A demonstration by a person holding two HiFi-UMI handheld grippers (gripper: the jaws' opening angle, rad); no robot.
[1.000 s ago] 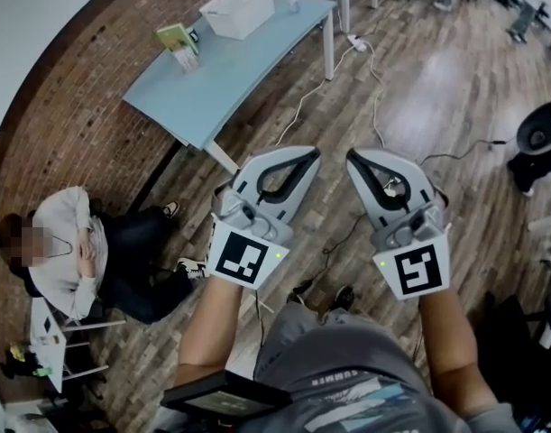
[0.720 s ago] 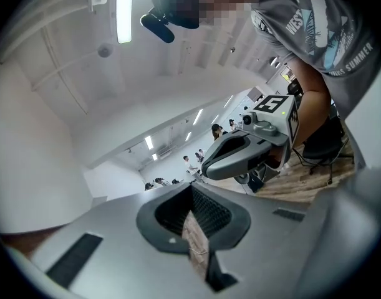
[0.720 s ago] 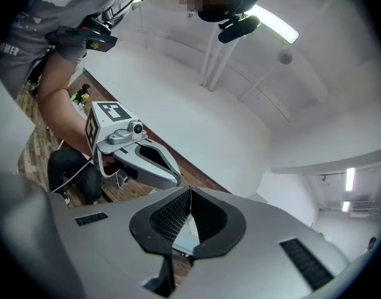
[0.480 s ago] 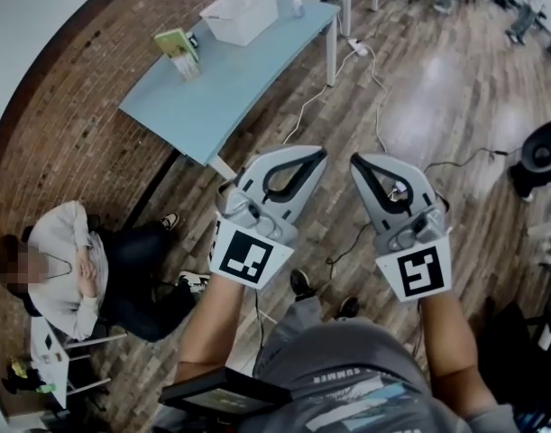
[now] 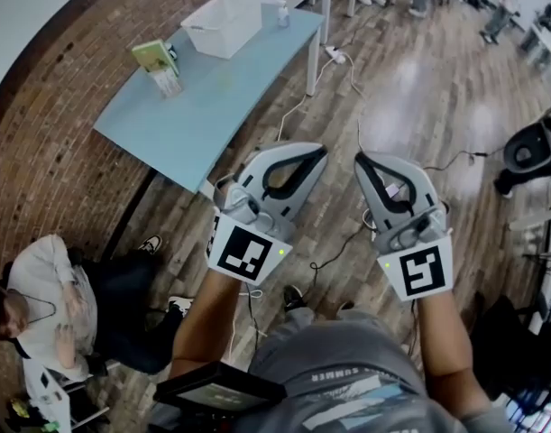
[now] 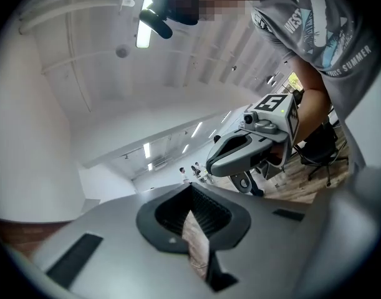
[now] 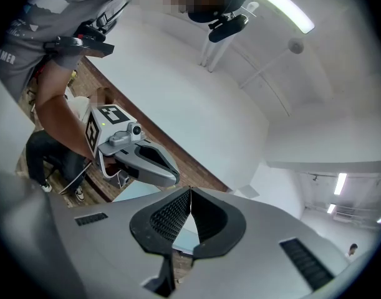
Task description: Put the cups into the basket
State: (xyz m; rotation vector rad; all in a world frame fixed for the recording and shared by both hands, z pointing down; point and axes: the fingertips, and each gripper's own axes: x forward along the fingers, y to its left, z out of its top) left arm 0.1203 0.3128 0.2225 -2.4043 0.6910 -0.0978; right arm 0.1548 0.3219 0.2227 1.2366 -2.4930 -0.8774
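Observation:
In the head view both grippers are held up over the wooden floor, side by side at chest height. My left gripper and my right gripper are both shut, with nothing between their tips. The white basket stands at the far end of the light-blue table, well ahead and to the left. Beside it stands a small pale cup-like thing. In the left gripper view the jaws meet under a white ceiling. The right gripper view shows its jaws closed, with a strip of the blue table behind.
A green box stands on the table's left part. A person sits by the brick wall at lower left. Cables run across the floor near the table leg. Dark equipment stands at the right edge.
The head view has shifted: table and basket now lie further left and lower in the picture, and the seated person has slid down. Both grippers stay shut, side by side.

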